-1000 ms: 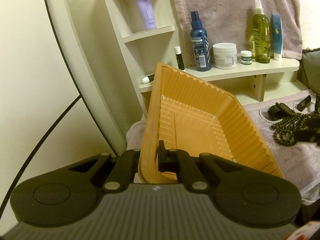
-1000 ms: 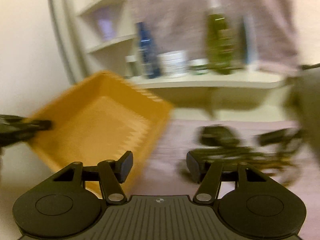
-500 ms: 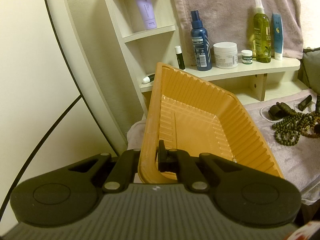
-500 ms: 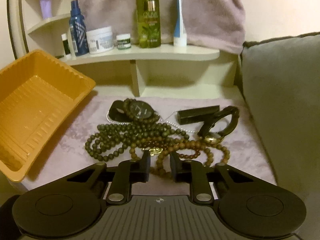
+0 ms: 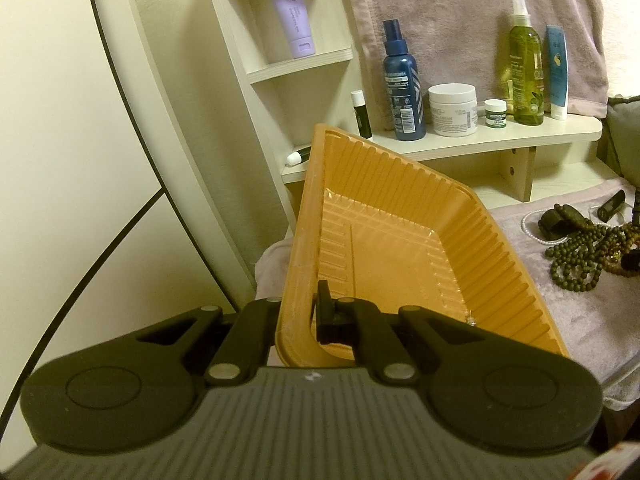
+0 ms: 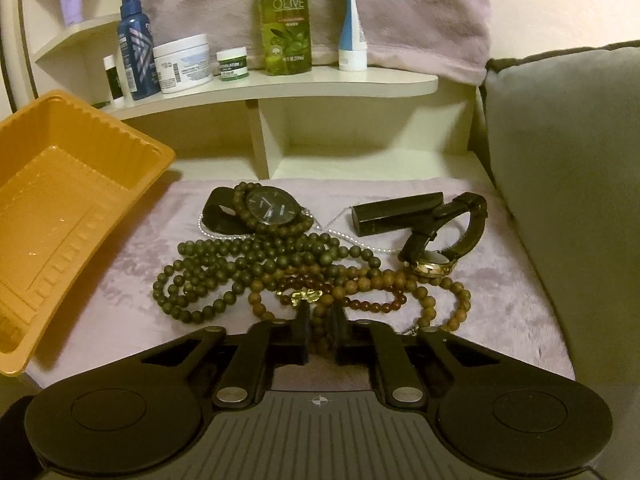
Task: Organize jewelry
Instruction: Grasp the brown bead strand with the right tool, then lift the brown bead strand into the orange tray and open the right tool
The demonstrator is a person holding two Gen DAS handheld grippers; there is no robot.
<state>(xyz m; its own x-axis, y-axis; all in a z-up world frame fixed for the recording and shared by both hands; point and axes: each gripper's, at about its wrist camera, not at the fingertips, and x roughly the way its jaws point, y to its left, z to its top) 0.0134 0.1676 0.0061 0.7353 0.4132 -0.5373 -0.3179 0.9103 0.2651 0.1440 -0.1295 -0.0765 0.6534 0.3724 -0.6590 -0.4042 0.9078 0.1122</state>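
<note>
My left gripper [image 5: 298, 316] is shut on the near rim of an orange plastic tray [image 5: 400, 256] and holds it tilted up; the tray also shows in the right wrist view [image 6: 60, 208]. A heap of jewelry lies on the mauve cloth [image 6: 500, 280]: dark green bead strings [image 6: 224, 268], brown wooden bead strings [image 6: 360, 284], a black watch [image 6: 268, 208], a gold watch with black strap [image 6: 432, 264] and a thin pearl chain [image 6: 352, 236]. My right gripper [image 6: 320, 330] is shut on a loop of the brown beads at the heap's near edge.
A cream shelf [image 6: 280, 84] behind holds a blue spray bottle [image 6: 136, 44], a white jar [image 6: 184, 64], a green olive bottle [image 6: 286, 20] and small tubes. A grey cushion [image 6: 568, 184] stands at the right. A black bar-shaped case [image 6: 396, 212] lies by the gold watch.
My right gripper swung from the tray to the jewelry heap, moved in and closed its fingers on the brown beads. My left gripper and the tray have stayed still.
</note>
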